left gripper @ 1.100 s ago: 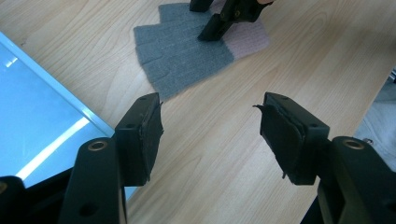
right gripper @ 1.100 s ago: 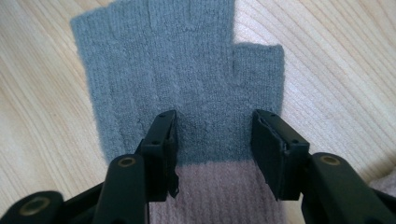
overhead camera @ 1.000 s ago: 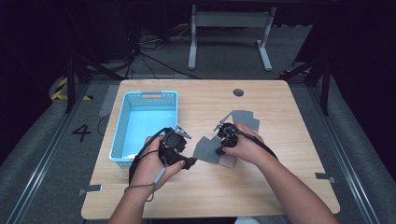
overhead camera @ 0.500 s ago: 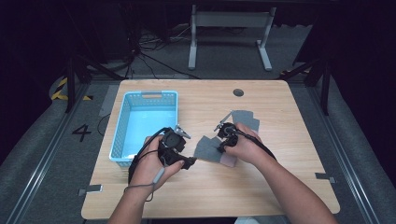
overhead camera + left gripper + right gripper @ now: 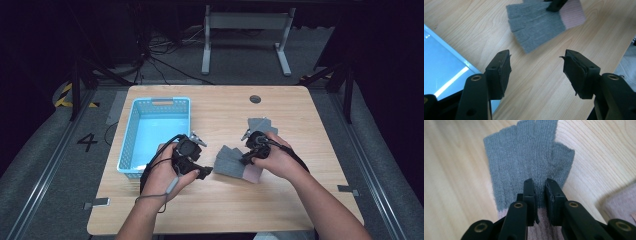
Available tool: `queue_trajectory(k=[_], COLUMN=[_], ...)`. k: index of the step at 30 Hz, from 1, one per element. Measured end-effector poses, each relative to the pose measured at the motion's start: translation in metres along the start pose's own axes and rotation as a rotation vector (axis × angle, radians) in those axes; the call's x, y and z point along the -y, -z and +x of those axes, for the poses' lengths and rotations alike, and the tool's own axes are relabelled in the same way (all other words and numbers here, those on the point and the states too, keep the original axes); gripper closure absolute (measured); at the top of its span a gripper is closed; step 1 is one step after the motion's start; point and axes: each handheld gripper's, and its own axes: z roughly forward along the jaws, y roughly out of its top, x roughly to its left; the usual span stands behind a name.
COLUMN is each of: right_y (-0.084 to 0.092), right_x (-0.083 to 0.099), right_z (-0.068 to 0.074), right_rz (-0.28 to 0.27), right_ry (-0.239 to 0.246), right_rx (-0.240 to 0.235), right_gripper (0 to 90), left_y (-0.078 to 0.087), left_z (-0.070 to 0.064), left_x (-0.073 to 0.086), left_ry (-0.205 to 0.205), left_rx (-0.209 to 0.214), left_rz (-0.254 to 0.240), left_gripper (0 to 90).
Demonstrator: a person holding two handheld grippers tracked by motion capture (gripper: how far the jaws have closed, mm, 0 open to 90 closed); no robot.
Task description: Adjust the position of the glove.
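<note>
Two grippers work over a wooden tabletop [image 5: 300, 200], each held in one of a person's hands. Farthest left sits a light blue basket [image 5: 131, 135], just beside the left gripper [image 5: 197, 157] on its outer side; in the left gripper view a corner of the basket [image 5: 441, 70] lies beyond the left jaw. The left gripper's jaws are spread wide with bare wood between them, holding nothing. Ahead of those jaws, past their tips and apart from them, a grey fingerless glove [image 5: 536, 23] with a pink cuff lies flat on the tabletop, its short fingers pointing back toward the jaws.

Further right, the right gripper [image 5: 248, 156] comes down on that same glove [image 5: 231, 161]. In the right gripper view its jaws stand close together with only a narrow gap, and a fold of the glove [image 5: 524, 162] sits between their tips near where grey knit meets pink cuff. The glove's fingers reach away beyond the jaws. Behind the right gripper lies a second grey glove [image 5: 260, 124], flat on the tabletop.
</note>
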Motion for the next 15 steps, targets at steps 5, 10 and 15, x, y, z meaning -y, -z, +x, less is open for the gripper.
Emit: queue_trajectory(k=[5, 10, 15], right_y=[0.015, 0.025, 0.024], right_x=[0.013, 0.026, 0.033], right_z=[0.007, 0.01, 0.013], right_rz=[-0.011, -0.015, -0.008], right_ry=[0.045, 0.131, 0.154], right_rx=[-0.021, -0.07, -0.086], right_gripper=[79.5, 79.0, 78.8], left_y=[-0.003, -0.006, -0.008], left_z=[0.0, -0.001, -0.002], left_x=[-0.004, -0.006, -0.006], left_ry=[-0.011, -0.016, -0.018], left_rx=[0.008, 0.01, 0.013], left_rz=[0.004, 0.014, 0.017], left_gripper=[39.5, 39.4, 39.3])
